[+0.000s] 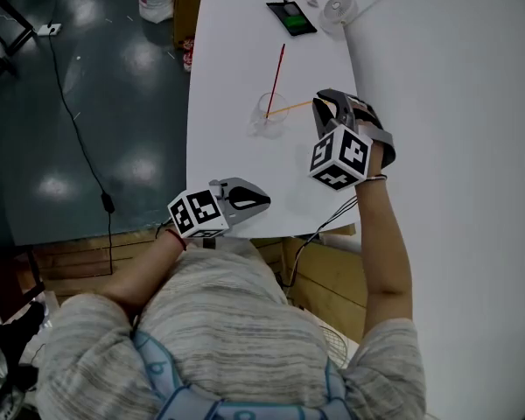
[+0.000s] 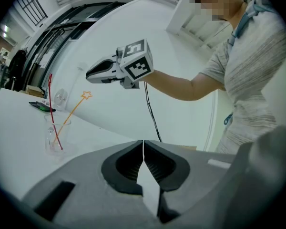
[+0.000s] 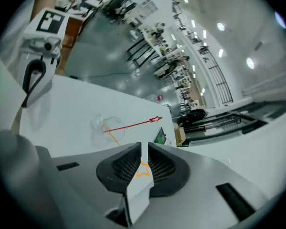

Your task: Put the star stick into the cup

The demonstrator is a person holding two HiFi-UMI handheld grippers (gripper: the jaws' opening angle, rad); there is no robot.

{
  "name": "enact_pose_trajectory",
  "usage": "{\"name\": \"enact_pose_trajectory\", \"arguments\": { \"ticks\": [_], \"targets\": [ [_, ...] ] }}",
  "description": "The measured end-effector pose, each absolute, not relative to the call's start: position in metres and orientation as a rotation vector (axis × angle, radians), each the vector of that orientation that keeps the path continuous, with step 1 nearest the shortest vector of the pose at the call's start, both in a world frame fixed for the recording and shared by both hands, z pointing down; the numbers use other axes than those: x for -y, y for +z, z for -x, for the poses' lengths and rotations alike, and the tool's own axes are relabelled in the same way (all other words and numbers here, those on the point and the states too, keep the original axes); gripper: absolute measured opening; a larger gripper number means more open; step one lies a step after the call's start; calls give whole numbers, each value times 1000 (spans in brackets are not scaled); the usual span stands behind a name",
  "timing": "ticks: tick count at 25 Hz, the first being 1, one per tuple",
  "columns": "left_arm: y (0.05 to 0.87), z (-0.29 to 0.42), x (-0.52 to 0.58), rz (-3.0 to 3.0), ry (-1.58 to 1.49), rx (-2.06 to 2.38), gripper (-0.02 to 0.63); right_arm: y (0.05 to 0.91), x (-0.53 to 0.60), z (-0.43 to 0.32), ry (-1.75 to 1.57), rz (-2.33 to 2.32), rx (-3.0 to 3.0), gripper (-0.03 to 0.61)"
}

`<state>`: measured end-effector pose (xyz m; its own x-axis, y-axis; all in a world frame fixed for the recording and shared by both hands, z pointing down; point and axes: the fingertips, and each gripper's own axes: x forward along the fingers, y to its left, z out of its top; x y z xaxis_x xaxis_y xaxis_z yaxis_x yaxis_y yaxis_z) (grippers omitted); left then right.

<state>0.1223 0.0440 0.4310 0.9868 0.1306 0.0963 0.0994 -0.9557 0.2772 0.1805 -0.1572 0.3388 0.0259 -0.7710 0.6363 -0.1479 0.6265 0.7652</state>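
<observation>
Head view: a clear plastic cup (image 1: 269,114) stands on the white table (image 1: 236,51). It holds a thin red star-tipped stick (image 1: 277,73) and a thin orange star stick (image 1: 290,108), which leans out of the cup toward the right gripper (image 1: 320,110) just beside it. The left gripper (image 1: 262,199) rests nearer the person than the cup.

Left gripper view: its jaws are pressed together, empty. The orange star sits free just under the right gripper's tips, above the cup.

Right gripper view: the jaws stand narrowly ajar, clamping nothing, with the star visible through the gap.

The orange star (image 3: 142,171) sits half hidden — behind the right hand-held gripper (image 3: 144,149).
</observation>
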Motion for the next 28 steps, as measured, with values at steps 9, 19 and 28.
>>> {"name": "enact_pose_trajectory", "arguments": {
  "ticks": [9, 19, 28],
  "targets": [
    [425, -123, -37, -2847, 160, -157, 17, 312, 114, -192, -169, -1453, 2090, 23],
    [416, -127, -37, -2854, 163, -183, 17, 344, 60, -174, 320, -1719, 2570, 22],
    [413, -123, -39, -2873, 184, -185, 17, 384, 27, -150, 541, -1706, 2612, 21]
  ]
}}
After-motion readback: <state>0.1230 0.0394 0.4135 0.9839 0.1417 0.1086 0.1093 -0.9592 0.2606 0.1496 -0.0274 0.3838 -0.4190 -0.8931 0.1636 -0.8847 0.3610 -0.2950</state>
